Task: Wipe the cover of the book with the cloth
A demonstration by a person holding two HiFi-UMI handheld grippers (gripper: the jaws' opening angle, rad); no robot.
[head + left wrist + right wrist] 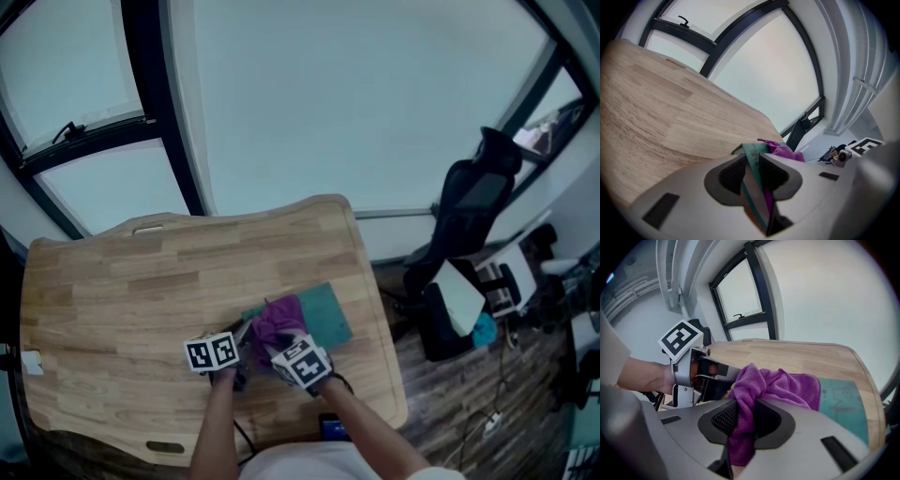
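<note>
The pale wooden surface (pixel 112 291) stretches bare at the left of the head view, beneath a dark-framed window (pixel 141 56). Near the front edge, your left claw (pixel 242 334) is closed on the near left edge of a teal book (pixel 330 309). The left gripper view shows the book edge-on, pinched between the two jaws, a strip of teal running back into the throat of the claw. The book lies toward the right side of the surface, close to the front edge and at a slant to it. A purple cloth (pixel 279 319) sits bunched on the left part of the cover, while the right part of the cover is bare. Just to the right of your left claw, your right claw (pixel 274 343) grips a gathered fold of that cloth. In the right gripper view the fabric rises between the jaws, pressed from both sides, and spreads out beyond them across the cover. The two claws stand side by side, close together and angled down toward the book, with your forearms reaching in from the bottom of the frame. Farther right, off the surface, a black office chair (pixel 469 206) stands on a dark wood-patterned floor (pixel 441 394).
</note>
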